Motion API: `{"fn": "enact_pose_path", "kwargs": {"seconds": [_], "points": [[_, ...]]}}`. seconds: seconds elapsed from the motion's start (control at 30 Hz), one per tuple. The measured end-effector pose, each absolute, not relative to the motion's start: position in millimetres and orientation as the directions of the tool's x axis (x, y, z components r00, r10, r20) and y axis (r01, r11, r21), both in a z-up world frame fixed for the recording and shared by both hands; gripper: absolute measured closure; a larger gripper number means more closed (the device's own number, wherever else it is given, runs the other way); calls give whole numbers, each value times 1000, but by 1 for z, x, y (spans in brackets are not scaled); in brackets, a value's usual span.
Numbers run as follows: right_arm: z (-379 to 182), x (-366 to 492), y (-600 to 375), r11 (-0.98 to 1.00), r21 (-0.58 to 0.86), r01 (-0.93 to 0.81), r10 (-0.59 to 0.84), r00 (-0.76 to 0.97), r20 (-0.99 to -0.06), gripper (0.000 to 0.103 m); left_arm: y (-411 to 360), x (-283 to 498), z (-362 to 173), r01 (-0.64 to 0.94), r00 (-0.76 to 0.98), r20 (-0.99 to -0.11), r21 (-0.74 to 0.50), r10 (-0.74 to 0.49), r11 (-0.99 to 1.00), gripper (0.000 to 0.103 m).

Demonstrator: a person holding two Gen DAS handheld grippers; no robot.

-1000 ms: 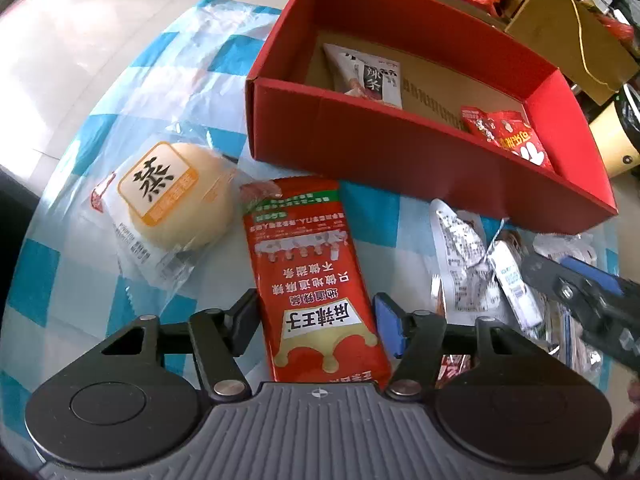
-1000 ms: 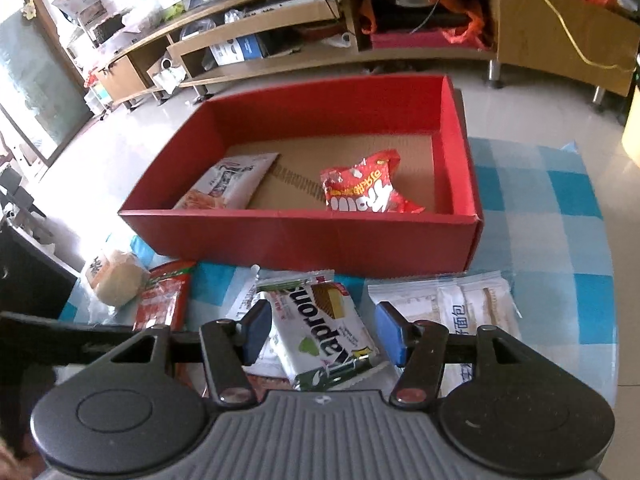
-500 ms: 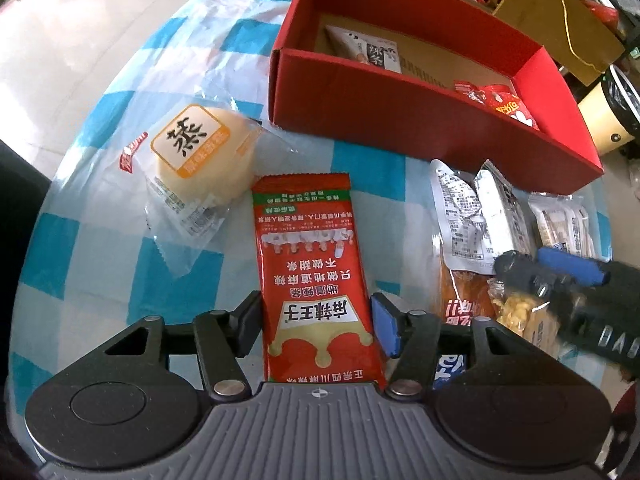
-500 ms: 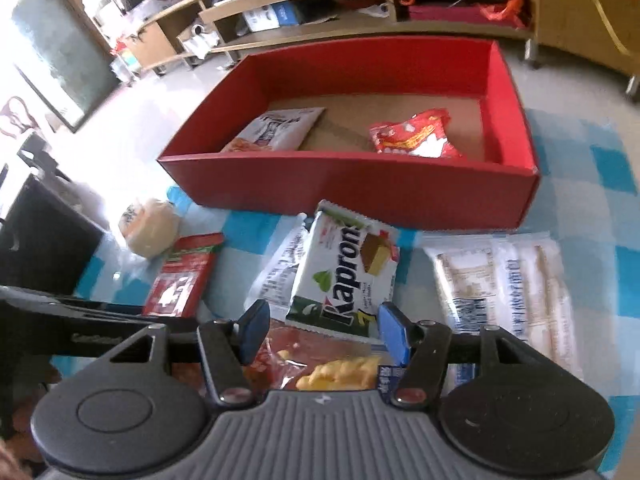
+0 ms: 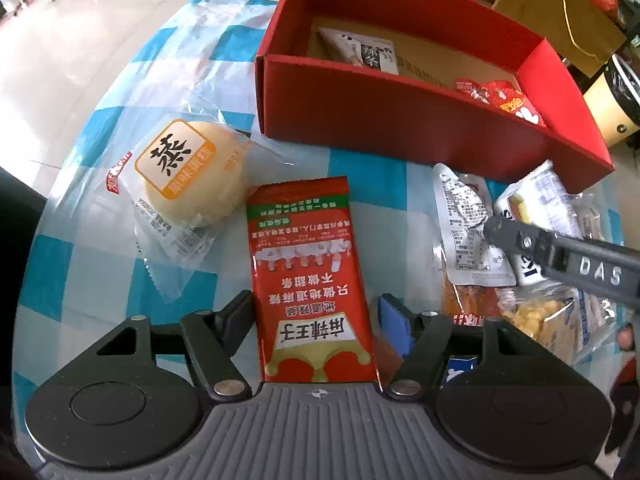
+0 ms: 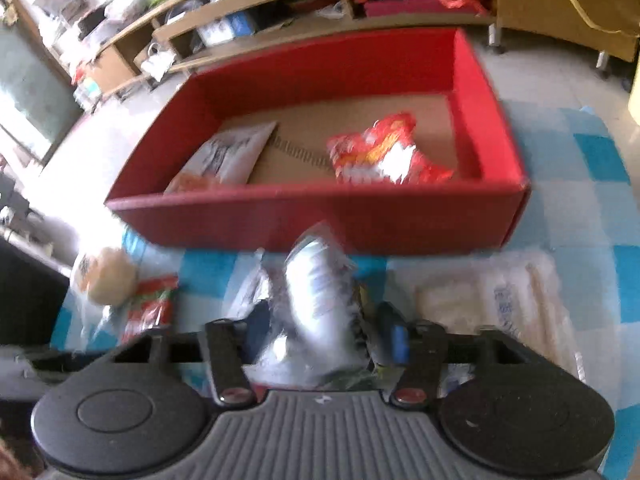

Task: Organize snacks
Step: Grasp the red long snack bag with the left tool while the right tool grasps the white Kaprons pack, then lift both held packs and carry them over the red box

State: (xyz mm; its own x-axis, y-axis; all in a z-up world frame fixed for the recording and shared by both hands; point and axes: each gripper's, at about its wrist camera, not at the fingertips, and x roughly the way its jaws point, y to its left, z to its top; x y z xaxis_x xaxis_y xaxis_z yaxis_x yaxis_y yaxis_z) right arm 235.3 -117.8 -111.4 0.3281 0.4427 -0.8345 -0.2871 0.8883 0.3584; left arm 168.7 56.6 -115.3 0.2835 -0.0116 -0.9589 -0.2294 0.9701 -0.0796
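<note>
straddling a red sachet (image 5: pixel 308 280), the left claw (image 5: pixel 316 316) points steeply down at the desk (image 5: pixel 80 264), which wears a blue-and-white checked cloth. its jaws are opening, and a gap shows between the blue pad and the sachet's edge on one side; the dark finger (image 5: pixel 236 316) on the other side sits just at the sachet's edge, so the sachet lies loose on the cloth between them. a wrapped bun (image 5: pixel 192 176) rests just beside the sachet's upper left corner.

the right claw (image 6: pixel 320 328) is closing on a white wafer pack (image 6: pixel 320 304), which stands tilted up between its fingers. that view is blurred, but the pack fills the gap and both pads look pressed against it. in the left view the right claw's dark finger reaches in from the right edge over a heap of small packets (image 5: pixel 468 232) on the desk.

a red box (image 5: pixel 400 128) sits on the far part of the desk, past all the loose snacks. inside it lie a white packet (image 5: pixel 368 52) toward its left end and a red bag (image 5: pixel 508 100) toward its right, well apart on the brown cardboard floor. pale flat packs (image 6: pixel 508 304) lie on the cloth to the right of the right claw, near the box's front wall.
</note>
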Motion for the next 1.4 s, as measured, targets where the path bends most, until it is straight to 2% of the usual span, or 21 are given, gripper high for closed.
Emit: {"fn": "enact_pose_path", "kwargs": {"seconds": [0.03,0.07,0.13,0.6,0.8,0.87,0.93,1.1,1.2,1.3,1.33,1.37,1.4], "points": [[-111,232,-119,884,365,-293,451,325,-831,72,57,168,-115,-231,284,-959,-75,-6,970,35],[-109,228,-118,889,343,-304,437,333,-835,73,58,167,-114,-235,285,-958,-78,-8,969,37],[-103,220,-118,891,314,-328,424,357,-833,87,61,164,-114,-249,285,-958,-97,-23,964,39],[-86,179,-150,879,337,-338,447,340,-827,87,54,142,-105,-247,288,-957,-96,-22,964,41],[-100,187,-142,901,284,-327,392,335,-856,84,54,145,-110,-234,295,-956,-76,-4,969,32],[-106,190,-140,906,270,-325,374,319,-871,80,54,147,-112,-235,290,-957,-59,12,970,21],[-110,190,-140,912,241,-331,350,324,-879,68,55,147,-115,-240,284,-958,-40,31,970,16],[-114,187,-138,916,193,-351,315,333,-889,66,56,149,-120,-240,272,-962,-38,29,970,15],[-113,185,-136,913,175,-369,305,331,-893,63,54,150,-124,-243,268,-961,-5,62,970,8],[-113,183,-138,912,166,-376,301,336,-893,64,55,148,-122,-246,269,-962,-16,52,969,14],[-113,183,-138,911,163,-379,299,337,-893,64,54,147,-121,-246,269,-962,-25,44,969,22],[-113,182,-140,910,166,-380,303,335,-892,64,53,146,-118,-246,270,-962,-20,48,969,34],[-113,181,-142,909,171,-380,308,335,-890,67,51,145,-116,-241,269,-962,-16,51,970,38]]}}
